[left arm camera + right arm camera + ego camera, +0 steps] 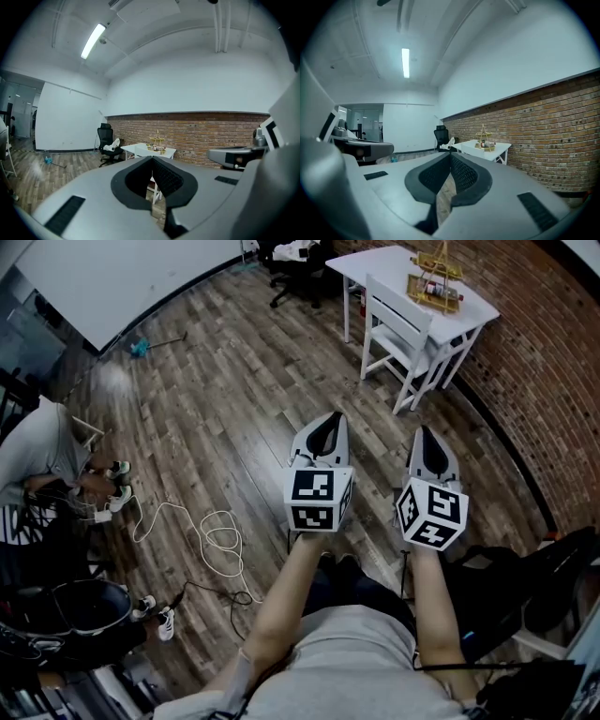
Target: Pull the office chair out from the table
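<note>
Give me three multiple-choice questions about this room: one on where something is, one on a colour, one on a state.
1. Where is the black office chair?
A. Beside the white table's far end
B. By the loose cable
C. On the table

2. What colour is the slat-backed chair at the table?
A. Black
B. White
C. Red

3. How do the left hand-held gripper and right hand-held gripper stand?
A. Wide open
B. Shut on a cable
C. Shut, empty

Answers: 1 A, the head view shows it there. 2 B, its frame is white. 3 C, the pads meet with nothing between.
</note>
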Available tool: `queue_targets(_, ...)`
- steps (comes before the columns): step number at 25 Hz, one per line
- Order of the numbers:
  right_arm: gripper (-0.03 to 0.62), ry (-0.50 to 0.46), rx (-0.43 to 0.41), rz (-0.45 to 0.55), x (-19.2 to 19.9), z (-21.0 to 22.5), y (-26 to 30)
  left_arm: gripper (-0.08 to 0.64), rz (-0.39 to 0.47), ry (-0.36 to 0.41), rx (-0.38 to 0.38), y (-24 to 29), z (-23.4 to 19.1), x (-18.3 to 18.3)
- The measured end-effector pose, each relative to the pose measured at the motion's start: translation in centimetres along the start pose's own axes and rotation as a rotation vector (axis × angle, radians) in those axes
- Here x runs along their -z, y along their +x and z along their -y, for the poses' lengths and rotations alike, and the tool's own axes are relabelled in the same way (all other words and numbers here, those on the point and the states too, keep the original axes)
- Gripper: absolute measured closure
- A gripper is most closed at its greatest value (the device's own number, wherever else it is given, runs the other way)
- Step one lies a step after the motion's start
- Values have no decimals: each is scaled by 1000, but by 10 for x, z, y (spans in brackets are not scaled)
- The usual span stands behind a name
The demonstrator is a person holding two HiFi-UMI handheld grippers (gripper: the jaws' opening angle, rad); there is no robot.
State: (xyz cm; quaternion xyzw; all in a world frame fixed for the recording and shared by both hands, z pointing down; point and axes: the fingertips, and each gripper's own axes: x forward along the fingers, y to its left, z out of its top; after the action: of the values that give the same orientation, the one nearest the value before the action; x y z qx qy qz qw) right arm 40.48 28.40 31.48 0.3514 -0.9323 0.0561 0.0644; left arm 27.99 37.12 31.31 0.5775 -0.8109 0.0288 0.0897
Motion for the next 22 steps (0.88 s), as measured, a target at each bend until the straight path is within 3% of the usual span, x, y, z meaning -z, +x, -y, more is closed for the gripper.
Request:
queue_targets(14,575,4,-68,-41,10,5,27,546,-18,4,-61,23,-3,1)
queue_targets(22,575,14,-58,-62,16,12,83,546,-30,-3,-56,72,-30,2)
